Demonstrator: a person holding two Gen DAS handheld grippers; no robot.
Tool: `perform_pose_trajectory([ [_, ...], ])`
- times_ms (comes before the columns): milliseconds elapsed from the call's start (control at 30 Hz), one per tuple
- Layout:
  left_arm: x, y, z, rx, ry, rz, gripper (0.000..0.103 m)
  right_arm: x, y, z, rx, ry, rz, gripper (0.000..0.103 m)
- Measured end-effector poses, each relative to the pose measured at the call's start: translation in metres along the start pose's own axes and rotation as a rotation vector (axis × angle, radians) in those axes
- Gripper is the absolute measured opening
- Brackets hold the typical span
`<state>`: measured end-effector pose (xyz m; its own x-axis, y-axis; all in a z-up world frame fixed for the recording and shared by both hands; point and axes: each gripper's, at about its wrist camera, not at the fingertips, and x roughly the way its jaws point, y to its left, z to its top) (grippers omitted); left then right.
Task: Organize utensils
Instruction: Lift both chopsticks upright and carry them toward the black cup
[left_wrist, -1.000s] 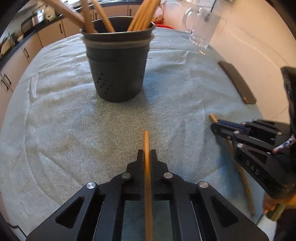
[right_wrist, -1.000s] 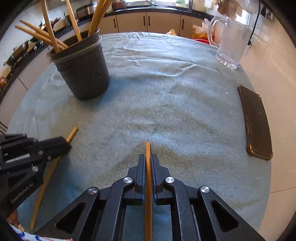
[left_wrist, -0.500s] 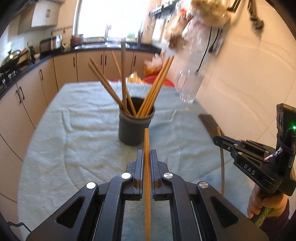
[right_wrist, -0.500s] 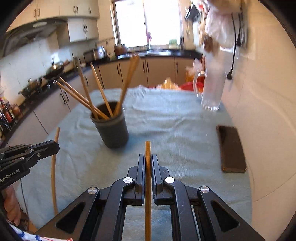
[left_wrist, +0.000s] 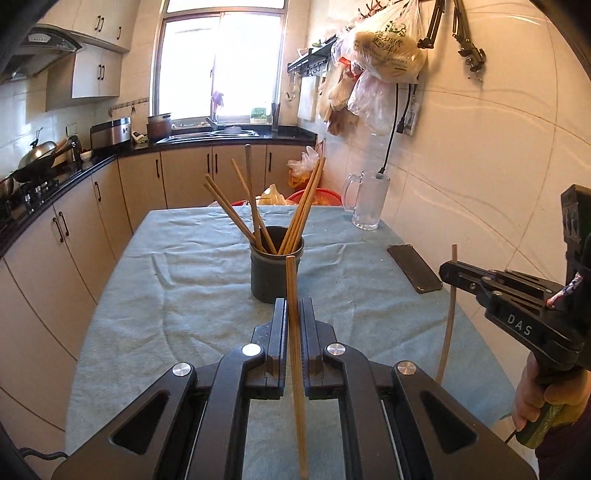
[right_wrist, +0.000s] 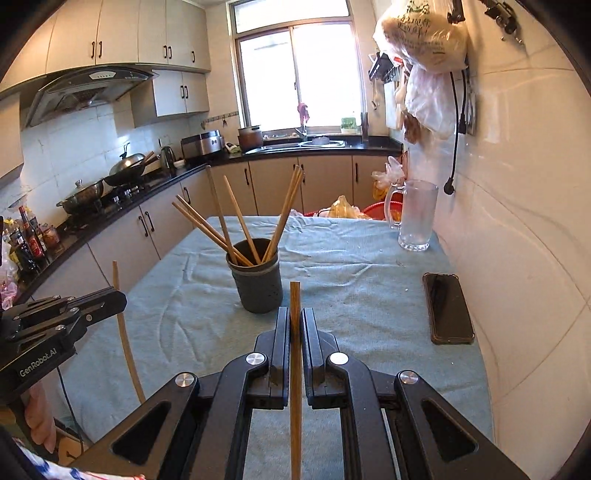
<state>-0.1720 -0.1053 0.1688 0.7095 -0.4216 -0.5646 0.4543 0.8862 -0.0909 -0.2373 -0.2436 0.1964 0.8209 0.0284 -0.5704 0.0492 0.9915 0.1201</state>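
Observation:
A dark grey holder (left_wrist: 276, 271) with several wooden chopsticks stands mid-table; it also shows in the right wrist view (right_wrist: 257, 282). My left gripper (left_wrist: 293, 306) is shut on a wooden chopstick (left_wrist: 294, 332), held upright above the table's near end. My right gripper (right_wrist: 294, 315) is shut on another chopstick (right_wrist: 295, 369), also raised. Each gripper shows in the other's view: the right gripper (left_wrist: 448, 269) with its chopstick (left_wrist: 447, 325), the left gripper (right_wrist: 120, 295) with its chopstick (right_wrist: 125, 339).
The table is covered by a blue-green cloth (left_wrist: 192, 288). A black phone (right_wrist: 447, 308) lies at the right edge and a glass mug (right_wrist: 415, 216) stands at the far right. Kitchen counters run along the left; a tiled wall is on the right.
Both grippers have lifted their chopsticks off the cloth and pulled up and back, tilting level. The holder now looks farther away and the kitchen shows behind it.

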Motion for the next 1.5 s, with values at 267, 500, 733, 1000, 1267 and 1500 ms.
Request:
perform_pose_trajectory([
  [267, -0.018, -0.002, -0.003, -0.008, -0.011, 0.011, 0.006, -0.02, 0.008, -0.002, -0.009, -0.032, -0.006, 0.006],
  [500, -0.027, -0.005, -0.004, -0.008, -0.02, 0.011, 0.006, -0.032, 0.015, -0.002, -0.021, -0.053, -0.007, 0.006],
  [733, -0.036, -0.006, -0.002, 0.003, -0.044, 0.021, 0.006, -0.04, 0.022, 0.003, -0.04, -0.082, -0.012, 0.006],
  [1000, -0.038, -0.009, 0.007, 0.028, -0.063, 0.039, 0.006, -0.04, 0.022, 0.006, -0.043, -0.095, -0.012, 0.006],
  [1267, -0.033, -0.009, 0.018, 0.044, -0.067, 0.051, 0.006, -0.036, 0.021, 0.014, -0.051, -0.098, -0.014, 0.006],
  [1500, -0.027, -0.009, 0.025, 0.065, -0.063, 0.06, 0.006, -0.028, 0.018, 0.021, -0.046, -0.093, -0.009, 0.006],
])
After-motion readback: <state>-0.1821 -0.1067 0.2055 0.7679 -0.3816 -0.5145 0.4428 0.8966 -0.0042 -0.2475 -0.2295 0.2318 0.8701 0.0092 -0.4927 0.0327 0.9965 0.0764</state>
